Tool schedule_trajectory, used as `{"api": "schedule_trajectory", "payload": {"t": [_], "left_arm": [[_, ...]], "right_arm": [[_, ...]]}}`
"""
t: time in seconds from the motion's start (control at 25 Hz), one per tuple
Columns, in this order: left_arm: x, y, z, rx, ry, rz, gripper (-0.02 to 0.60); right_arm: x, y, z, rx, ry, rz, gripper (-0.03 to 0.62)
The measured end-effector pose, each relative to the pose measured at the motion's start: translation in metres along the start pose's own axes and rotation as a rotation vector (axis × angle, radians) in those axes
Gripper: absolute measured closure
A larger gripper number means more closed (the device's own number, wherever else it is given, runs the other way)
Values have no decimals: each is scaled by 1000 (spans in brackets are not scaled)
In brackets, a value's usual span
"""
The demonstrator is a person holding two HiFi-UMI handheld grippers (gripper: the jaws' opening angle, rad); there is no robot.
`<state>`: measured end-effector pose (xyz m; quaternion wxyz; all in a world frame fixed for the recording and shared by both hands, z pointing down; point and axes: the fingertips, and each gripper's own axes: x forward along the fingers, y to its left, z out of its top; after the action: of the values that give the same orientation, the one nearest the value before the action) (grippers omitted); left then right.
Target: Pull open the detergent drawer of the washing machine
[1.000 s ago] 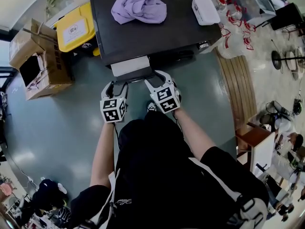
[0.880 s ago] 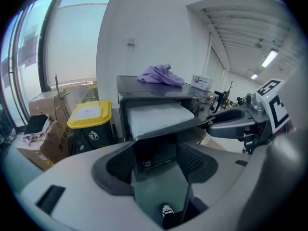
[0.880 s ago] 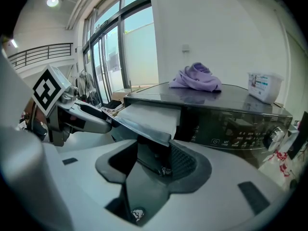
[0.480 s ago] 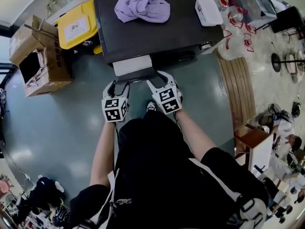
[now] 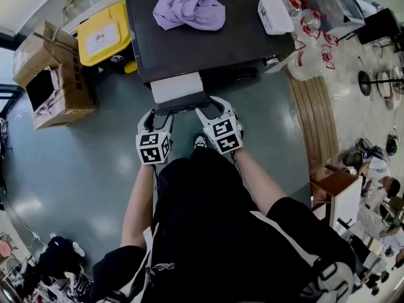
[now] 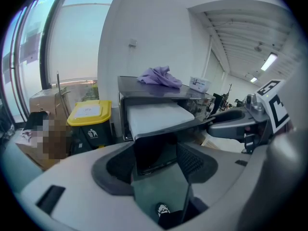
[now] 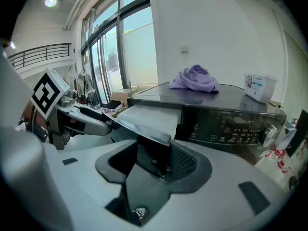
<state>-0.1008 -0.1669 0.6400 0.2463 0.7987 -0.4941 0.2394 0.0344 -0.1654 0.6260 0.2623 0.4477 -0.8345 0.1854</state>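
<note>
The dark washing machine (image 5: 208, 43) is seen from above, its detergent drawer (image 5: 177, 86) slid out toward me with the white top showing and a dark front panel (image 5: 183, 101). My left gripper (image 5: 159, 114) sits at the panel's left end and my right gripper (image 5: 212, 108) at its right end. In the left gripper view the drawer (image 6: 159, 117) lies just past my left gripper (image 6: 155, 160). In the right gripper view the drawer's corner (image 7: 153, 131) sits between the jaws of my right gripper (image 7: 154, 161). Both pairs of jaws stand apart; I see no pad pressing.
A purple cloth (image 5: 189, 4) and a white lidded box (image 5: 274, 11) lie on the machine's top. A yellow-lidded bin (image 5: 104, 33) and open cardboard boxes (image 5: 53, 74) stand to the left. Bags (image 5: 312, 40) and wooden decking (image 5: 315, 115) are at the right.
</note>
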Motion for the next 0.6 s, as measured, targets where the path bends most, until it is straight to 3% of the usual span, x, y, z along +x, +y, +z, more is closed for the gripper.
{"api": "schedule_trajectory", "payload": {"t": [0.6], "left_arm": [[-11,-8,-10,1,8,-3,321]], "right_arm": [[-11,7,-11,12,4,-7,384]]}}
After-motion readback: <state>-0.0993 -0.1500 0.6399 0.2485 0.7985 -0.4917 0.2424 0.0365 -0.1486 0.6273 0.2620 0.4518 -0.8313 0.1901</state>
